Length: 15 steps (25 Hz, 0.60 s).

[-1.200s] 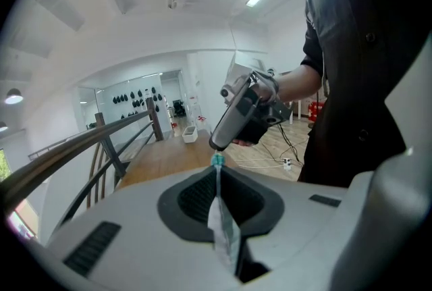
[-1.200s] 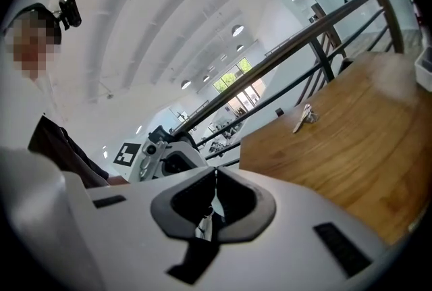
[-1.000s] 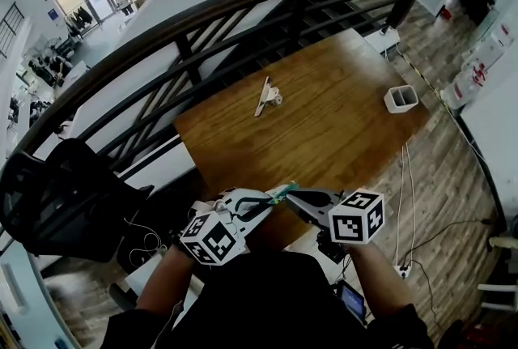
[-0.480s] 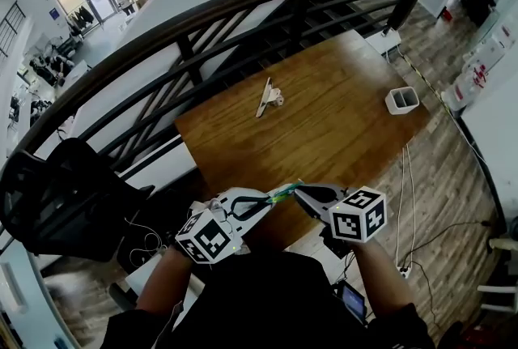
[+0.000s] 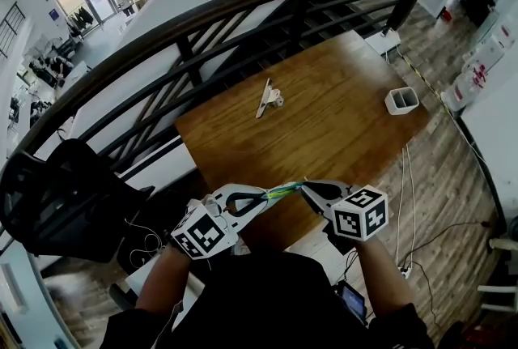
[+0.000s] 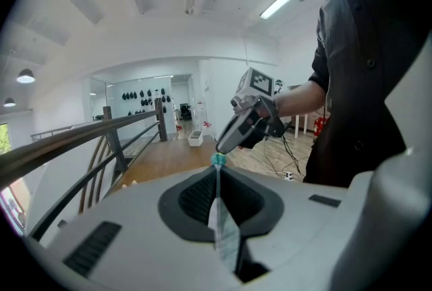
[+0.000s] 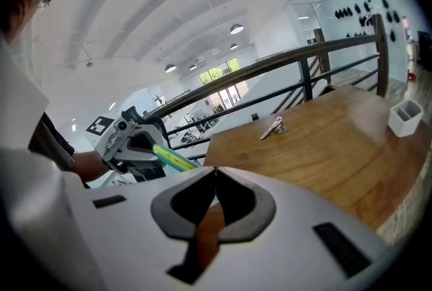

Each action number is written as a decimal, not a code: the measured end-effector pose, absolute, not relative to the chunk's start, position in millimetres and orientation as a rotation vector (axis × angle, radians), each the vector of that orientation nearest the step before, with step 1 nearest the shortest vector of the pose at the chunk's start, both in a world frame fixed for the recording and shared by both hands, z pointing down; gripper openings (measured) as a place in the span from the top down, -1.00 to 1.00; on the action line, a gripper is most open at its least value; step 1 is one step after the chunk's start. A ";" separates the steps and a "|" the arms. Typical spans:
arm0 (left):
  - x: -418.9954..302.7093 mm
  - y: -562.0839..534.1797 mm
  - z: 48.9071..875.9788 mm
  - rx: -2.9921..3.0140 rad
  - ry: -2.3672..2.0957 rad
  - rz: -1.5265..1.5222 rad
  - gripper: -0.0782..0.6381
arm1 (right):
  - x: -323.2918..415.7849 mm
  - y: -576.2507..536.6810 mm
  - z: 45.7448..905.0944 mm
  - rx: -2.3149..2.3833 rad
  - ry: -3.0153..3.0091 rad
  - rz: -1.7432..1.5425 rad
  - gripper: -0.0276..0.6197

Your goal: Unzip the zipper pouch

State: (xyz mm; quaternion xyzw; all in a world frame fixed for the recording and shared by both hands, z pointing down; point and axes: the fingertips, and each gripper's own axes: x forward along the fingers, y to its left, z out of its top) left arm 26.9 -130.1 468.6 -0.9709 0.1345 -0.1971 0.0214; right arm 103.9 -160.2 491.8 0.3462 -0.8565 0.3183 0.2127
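**Left gripper** [image 6: 217,169]: the jaws are pressing together on the zipper pouch [image 5: 284,190], clamping its thin edge between the pads.

**Right gripper** [image 7: 214,172]: the jaws are lying shut at the pouch's opposite, teal-tipped end. The exact part being pinched is too small to make out.

**Zipper pouch:** it is showing as a slim yellow-green strip, and in the left gripper view it is looking pale and translucent edge-on. It is hanging stretched between the two gripper tips, in the air over the near corner of the table [image 5: 340,129], touching no surface.

**Table:** brown wood, with its bare top carrying two items, well apart.
- A small pale folded object [image 5: 268,96] is lying toward the far left edge.
- A white open-topped holder [image 5: 401,100] is standing upright near the right corner.

**Railing** [image 5: 243,3]: dark and curved, it is running beyond the table's far left edge.

**Chair** [image 5: 57,197]: black, it is standing at the person's left.

**Cables** [image 5: 405,202]: they are trailing across the plank floor off the table's right edge.
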 end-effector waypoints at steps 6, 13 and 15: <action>26.4 -133.2 467.3 -3.016 0.427 -0.585 0.72 | 105.9 -165.1 493.3 0.980 -2.369 0.856 0.91; 17.6 -139.7 458.9 -3.073 0.482 -0.506 0.72 | 129.2 -173.3 498.4 1.052 -2.313 0.802 0.91; 15.2 -141.8 457.6 -3.077 0.491 -0.500 0.72 | 129.9 -172.8 497.2 1.053 -2.318 0.810 0.91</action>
